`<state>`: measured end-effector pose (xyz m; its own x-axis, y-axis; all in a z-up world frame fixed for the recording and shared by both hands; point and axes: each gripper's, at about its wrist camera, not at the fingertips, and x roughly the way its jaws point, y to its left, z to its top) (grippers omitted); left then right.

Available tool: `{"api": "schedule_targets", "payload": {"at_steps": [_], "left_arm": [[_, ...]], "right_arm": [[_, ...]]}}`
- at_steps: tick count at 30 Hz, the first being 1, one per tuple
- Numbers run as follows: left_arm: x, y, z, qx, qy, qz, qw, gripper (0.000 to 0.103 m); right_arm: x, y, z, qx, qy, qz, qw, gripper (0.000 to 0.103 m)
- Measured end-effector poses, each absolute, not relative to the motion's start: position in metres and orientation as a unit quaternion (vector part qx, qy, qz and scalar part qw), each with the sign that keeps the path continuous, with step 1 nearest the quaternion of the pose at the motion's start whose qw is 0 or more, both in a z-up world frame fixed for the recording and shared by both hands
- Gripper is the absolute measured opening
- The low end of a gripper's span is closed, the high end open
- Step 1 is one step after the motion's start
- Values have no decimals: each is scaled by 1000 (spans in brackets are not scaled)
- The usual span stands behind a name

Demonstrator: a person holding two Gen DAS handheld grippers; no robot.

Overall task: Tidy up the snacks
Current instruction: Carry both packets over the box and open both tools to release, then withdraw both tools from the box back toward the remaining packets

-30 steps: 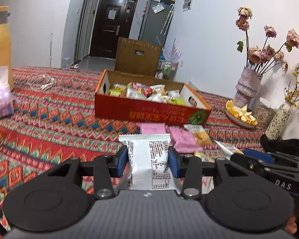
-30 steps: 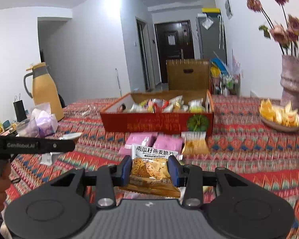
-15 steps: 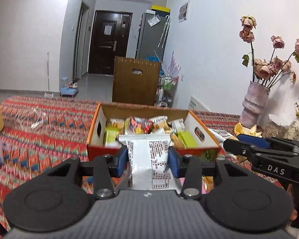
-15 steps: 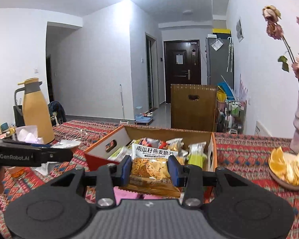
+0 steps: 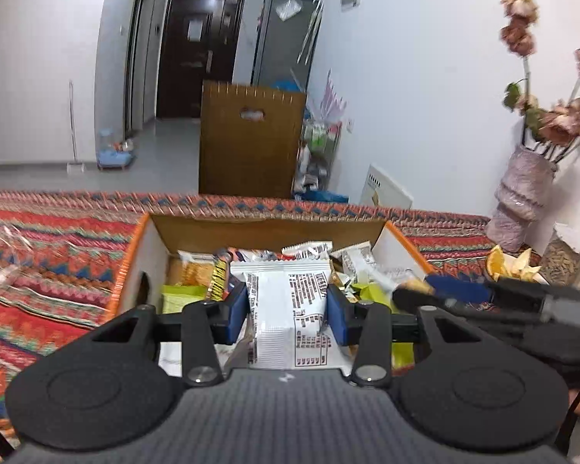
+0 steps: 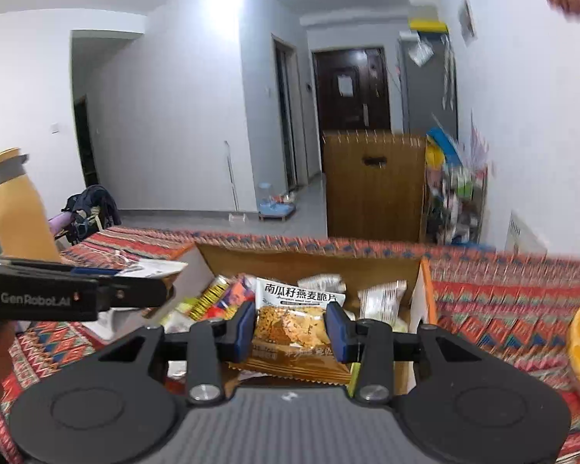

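Observation:
My left gripper (image 5: 288, 311) is shut on a white snack packet (image 5: 288, 321) with dark print and holds it over the open orange cardboard box (image 5: 135, 255), which holds several snack packets. My right gripper (image 6: 292, 326) is shut on an orange oat-crisp packet (image 6: 294, 328) and holds it over the same box (image 6: 425, 286), toward its right side. The right gripper also shows at the right of the left wrist view (image 5: 464, 294). The left gripper shows at the left of the right wrist view (image 6: 96, 290).
The table wears a red patterned cloth (image 5: 50, 247). A vase of dried roses (image 5: 522, 197) and a plate of orange peel (image 5: 510, 265) stand to the right. A yellow thermos (image 6: 15, 208) stands at the left. A brown box (image 5: 251, 139) stands beyond the table.
Both grippers have moved forward with their packets, from above loose packets on the cloth to over the open box. Both grips are unchanged.

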<state>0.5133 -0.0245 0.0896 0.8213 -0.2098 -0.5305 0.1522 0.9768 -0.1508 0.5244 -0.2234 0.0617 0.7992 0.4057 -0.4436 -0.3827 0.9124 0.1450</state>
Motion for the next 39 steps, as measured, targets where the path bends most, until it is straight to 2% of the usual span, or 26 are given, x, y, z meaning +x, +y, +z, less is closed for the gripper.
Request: {"api": "schedule_targets", "payload": {"at_steps": [4, 15, 22, 33, 39], "left_arm": [[535, -30, 61, -42, 321, -100, 941, 43], [549, -37, 28, -37, 359, -102, 927, 46], [545, -30, 39, -46, 348, -114, 930, 57], [534, -23, 65, -47, 324, -105, 939, 58], [487, -6, 94, -60, 300, -97, 947, 63]], "right_arm": [[548, -219, 38, 20, 273, 198, 941, 39], [559, -207, 10, 5, 314, 194, 930, 41], [560, -211, 14, 8, 314, 200, 928, 43], [553, -221, 34, 22, 297, 203, 933, 43], [504, -232, 76, 15, 240, 198, 950, 46]]}}
